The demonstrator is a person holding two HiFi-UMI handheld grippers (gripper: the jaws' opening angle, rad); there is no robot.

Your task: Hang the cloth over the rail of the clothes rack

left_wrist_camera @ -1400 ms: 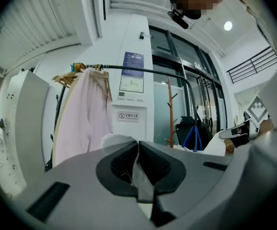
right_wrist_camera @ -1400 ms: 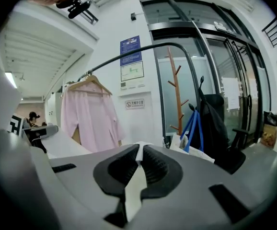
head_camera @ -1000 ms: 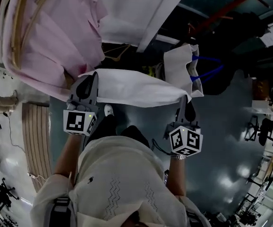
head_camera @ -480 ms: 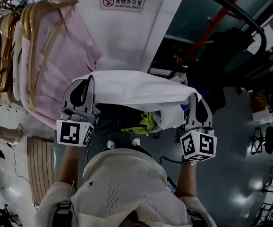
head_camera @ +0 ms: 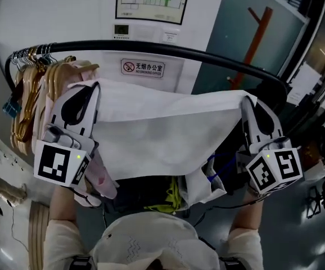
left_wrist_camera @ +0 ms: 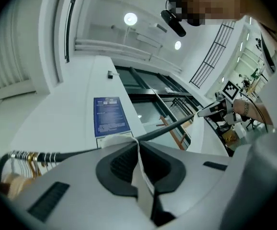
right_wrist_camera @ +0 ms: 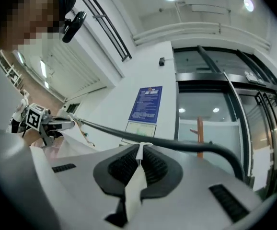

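A white cloth (head_camera: 162, 128) is stretched wide between my two grippers, just below and in front of the black rail (head_camera: 168, 50) of the clothes rack. My left gripper (head_camera: 94, 85) is shut on the cloth's left top corner, and my right gripper (head_camera: 245, 99) is shut on its right top corner. In the left gripper view a strip of cloth (left_wrist_camera: 142, 176) is pinched between the shut jaws, with the rail (left_wrist_camera: 172, 126) just beyond. The right gripper view shows the same: cloth (right_wrist_camera: 133, 186) pinched, rail (right_wrist_camera: 177, 145) crossing close behind the fingertips.
Wooden hangers (head_camera: 30, 94) with a pink garment (head_camera: 100, 179) crowd the rail's left end. A white wall with a small sign (head_camera: 143, 67) stands behind the rack. A red-brown coat stand (head_camera: 253, 41) is at the back right. Bags (head_camera: 204, 181) hang below the cloth.
Both grippers have lifted the cloth from low in front of the person up to rail height. The cloth stays stretched between them. The rail has come into view.
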